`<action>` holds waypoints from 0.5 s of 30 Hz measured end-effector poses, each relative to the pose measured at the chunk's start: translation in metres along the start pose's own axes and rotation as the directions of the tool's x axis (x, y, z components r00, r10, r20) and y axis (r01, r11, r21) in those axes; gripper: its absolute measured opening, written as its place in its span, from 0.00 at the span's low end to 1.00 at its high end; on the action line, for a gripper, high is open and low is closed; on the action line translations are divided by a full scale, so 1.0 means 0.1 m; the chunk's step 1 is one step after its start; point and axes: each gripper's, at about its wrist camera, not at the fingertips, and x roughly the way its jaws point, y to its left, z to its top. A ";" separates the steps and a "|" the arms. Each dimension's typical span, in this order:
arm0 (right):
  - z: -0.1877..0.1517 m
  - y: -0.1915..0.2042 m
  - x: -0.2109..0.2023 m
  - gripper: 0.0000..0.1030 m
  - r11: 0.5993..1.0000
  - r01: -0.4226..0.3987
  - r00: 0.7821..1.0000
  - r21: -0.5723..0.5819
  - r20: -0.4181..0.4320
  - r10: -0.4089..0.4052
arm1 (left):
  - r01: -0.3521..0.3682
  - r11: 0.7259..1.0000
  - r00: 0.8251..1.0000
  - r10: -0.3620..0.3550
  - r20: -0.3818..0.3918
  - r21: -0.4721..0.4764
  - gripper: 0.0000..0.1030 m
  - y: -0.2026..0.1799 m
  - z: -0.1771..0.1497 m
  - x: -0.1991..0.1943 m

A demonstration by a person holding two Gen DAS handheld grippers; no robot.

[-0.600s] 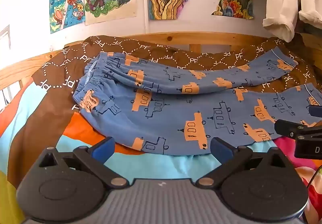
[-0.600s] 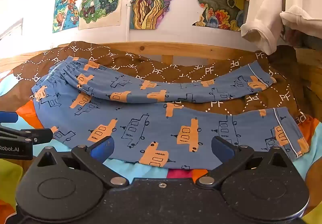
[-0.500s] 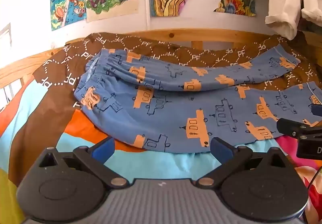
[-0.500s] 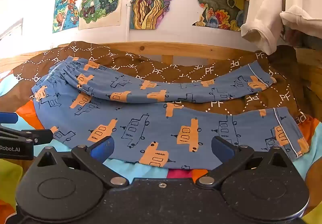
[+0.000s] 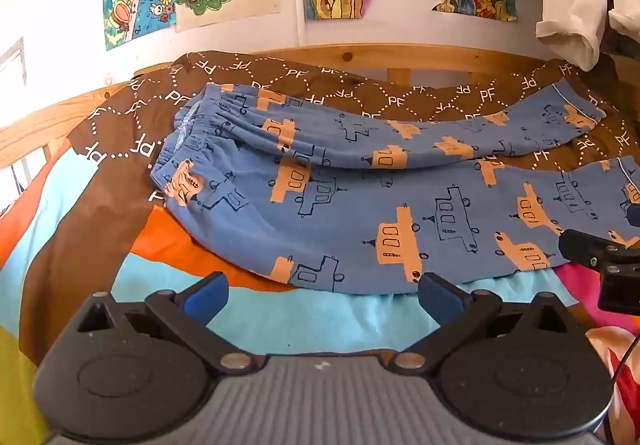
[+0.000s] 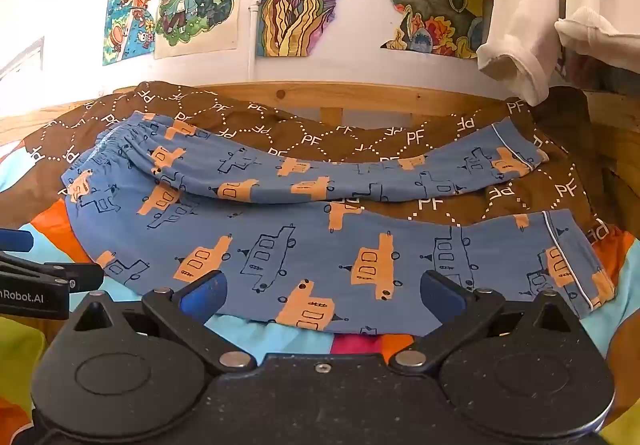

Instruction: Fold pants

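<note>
Lying flat across the bed point(image 5: 248, 321), blue pants point(image 5: 360, 229) spread unfolded, waistband left. Left gripper point(image 5: 320, 295) and right gripper point(image 6: 320, 293) hover near the hem edge, jaws released, empty.

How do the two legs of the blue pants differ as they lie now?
The far leg looks narrow and rumpled, bowing across the brown blanket; the near leg lies broad and flat. The far leg's cuff sits further back than the near leg's. Both share the boat print and white-piped cuffs.
</note>
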 end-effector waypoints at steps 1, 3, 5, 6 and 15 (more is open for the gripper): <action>0.00 0.00 0.00 0.99 1.000 0.000 1.000 0.000 -0.001 0.000 | 0.001 1.000 1.000 -0.001 -0.001 0.000 1.00 0.00 0.00 0.00; 0.01 0.00 0.00 0.99 1.000 0.000 1.000 0.001 -0.001 0.000 | 0.001 1.000 1.000 -0.001 -0.003 0.001 1.00 0.00 0.00 0.00; 0.02 0.02 -0.01 0.99 1.000 0.001 1.000 0.001 -0.002 -0.001 | 0.001 1.000 1.000 -0.001 -0.003 0.000 1.00 0.00 0.00 0.00; 0.03 0.03 -0.01 0.99 1.000 0.001 1.000 0.001 -0.003 -0.001 | 0.000 1.000 1.000 0.000 -0.003 0.001 1.00 0.00 0.00 0.00; 0.00 0.00 0.02 0.99 1.000 0.010 1.000 0.001 -0.004 -0.010 | 0.002 1.000 1.000 -0.002 -0.006 -0.003 1.00 0.01 0.00 0.00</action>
